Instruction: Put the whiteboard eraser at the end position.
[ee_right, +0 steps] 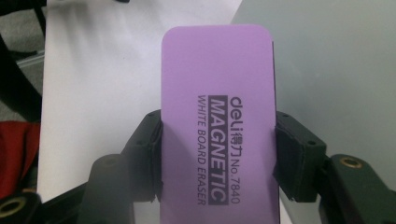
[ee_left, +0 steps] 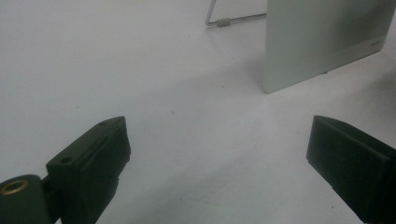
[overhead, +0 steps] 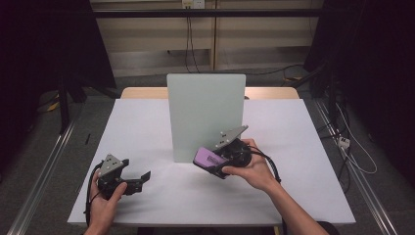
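A: Purple, rectangular, foam-faced whiteboard eraser (ee_right: 217, 126), printed "MAGNETIC WHITE BOARD ERASER", sitting clamped between the two black jaws of the right gripper (ee_right: 217, 158), pads pressing on both long edges.

B: And hovering where?

A: Hanging above the white table (overhead: 147, 127), just beside the lower right corner of the upright pale green rectangular board (overhead: 205, 115); touching it or not, impossible to say.

B: Left gripper (overhead: 142, 178)?

A: Resting low at the near left of the table, well apart from the eraser, jaws standing wide apart with nothing between, pointing toward the board's bottom edge (ee_left: 322, 44).

B: Anything behind?

A: Thin metal wire stand (ee_left: 224, 21) lying on the table past the board.
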`<state>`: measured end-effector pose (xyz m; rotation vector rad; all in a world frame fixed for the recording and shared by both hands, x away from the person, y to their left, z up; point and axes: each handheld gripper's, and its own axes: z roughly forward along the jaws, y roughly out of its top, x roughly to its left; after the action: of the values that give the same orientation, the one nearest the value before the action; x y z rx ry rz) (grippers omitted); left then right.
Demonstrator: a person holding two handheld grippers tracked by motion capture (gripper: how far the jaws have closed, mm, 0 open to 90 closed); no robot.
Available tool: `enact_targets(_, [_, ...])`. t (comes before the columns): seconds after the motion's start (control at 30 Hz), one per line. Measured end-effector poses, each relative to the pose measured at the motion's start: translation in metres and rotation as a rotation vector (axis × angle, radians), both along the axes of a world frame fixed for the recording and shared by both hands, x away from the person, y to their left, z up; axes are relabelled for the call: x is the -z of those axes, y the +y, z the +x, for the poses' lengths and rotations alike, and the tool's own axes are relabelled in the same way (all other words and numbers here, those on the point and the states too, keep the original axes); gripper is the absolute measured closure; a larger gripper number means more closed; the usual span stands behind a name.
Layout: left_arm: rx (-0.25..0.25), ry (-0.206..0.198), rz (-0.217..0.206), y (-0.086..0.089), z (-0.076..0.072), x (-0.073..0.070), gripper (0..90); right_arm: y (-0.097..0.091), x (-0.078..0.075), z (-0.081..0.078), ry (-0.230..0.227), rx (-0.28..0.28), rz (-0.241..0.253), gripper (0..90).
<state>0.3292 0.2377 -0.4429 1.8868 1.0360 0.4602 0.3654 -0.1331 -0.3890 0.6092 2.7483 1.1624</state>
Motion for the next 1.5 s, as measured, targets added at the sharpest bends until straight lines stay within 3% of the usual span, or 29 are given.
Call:
enact_targets(0.47, [0.006,-0.003,0.007,-0.002,-0.001,0.0,6.0,0.012,0.01,-0.011,0.038,-0.077,-0.091,41.9])
enact_targets(1.03, [0.009,-0.003,0.003,-0.002,-0.001,-0.001,6.0,0.012,0.028,-0.012,0.104,-0.09,-0.147,41.8])
enact_targets(1.5, [0.003,-0.002,0.005,0.0,-0.001,-0.001,6.0,0.025,0.042,-0.017,0.133,-0.119,-0.207,41.9])
